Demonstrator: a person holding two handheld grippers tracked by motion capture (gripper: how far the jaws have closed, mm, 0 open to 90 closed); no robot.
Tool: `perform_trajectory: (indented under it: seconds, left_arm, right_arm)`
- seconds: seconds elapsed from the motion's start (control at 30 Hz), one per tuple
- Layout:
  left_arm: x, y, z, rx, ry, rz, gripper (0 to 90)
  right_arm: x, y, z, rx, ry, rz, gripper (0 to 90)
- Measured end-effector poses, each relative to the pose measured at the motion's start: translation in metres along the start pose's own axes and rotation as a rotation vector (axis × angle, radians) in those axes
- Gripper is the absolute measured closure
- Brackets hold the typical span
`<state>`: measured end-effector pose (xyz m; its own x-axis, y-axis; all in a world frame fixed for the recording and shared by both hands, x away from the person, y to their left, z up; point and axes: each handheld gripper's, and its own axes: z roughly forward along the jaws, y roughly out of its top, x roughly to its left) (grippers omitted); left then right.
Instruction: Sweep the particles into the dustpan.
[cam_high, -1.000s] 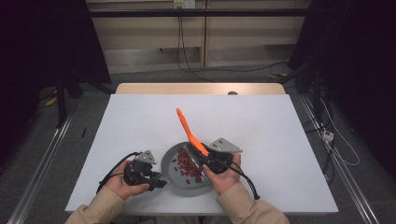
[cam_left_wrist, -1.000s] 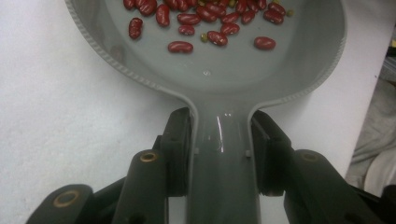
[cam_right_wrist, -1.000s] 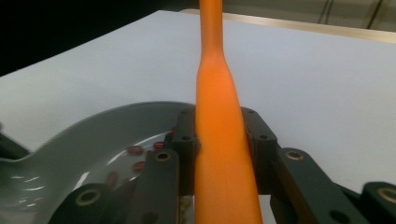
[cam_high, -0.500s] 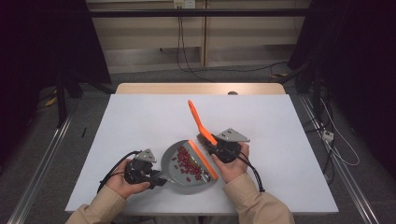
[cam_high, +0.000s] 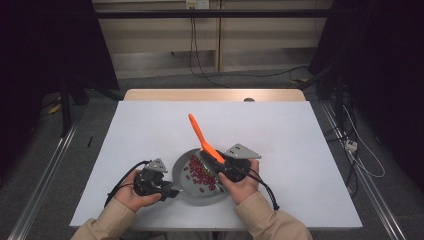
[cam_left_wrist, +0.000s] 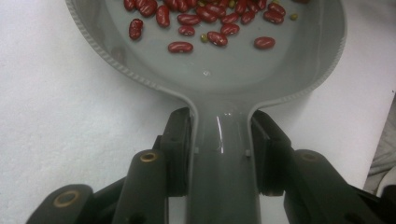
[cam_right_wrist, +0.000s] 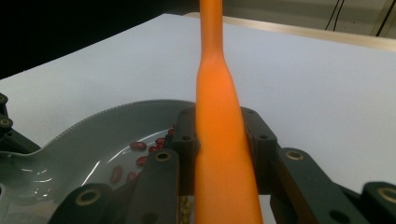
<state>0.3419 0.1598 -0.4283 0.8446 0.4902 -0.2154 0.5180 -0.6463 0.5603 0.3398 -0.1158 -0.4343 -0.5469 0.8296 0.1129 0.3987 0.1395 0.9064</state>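
Left gripper (cam_left_wrist: 219, 140) jaws clamp the handle of a grey pan (cam_left_wrist: 327, 56); right gripper (cam_right_wrist: 219, 140) jaws clamp an orange spatula (cam_right_wrist: 217, 154), handle slanting up over the pan. Red beans (cam_left_wrist: 187, 21) lie scattered inside the pan, on the white table (cam_high: 300, 140).

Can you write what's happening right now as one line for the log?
left hand-held gripper: shut on grey plastic pan's handle | right hand-held gripper: shut on orange spatula | red beans: in pan
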Motion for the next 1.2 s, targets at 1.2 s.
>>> perform_trajectory:
  seconds: [1.2]
  left_arm:
    - [-0.003, 0.001, 0.002, -0.009, 0.04, 0.024, 54.6]
  right_arm:
    - [-0.019, 0.004, -0.008, -0.042, -0.013, 0.024, 71.3]
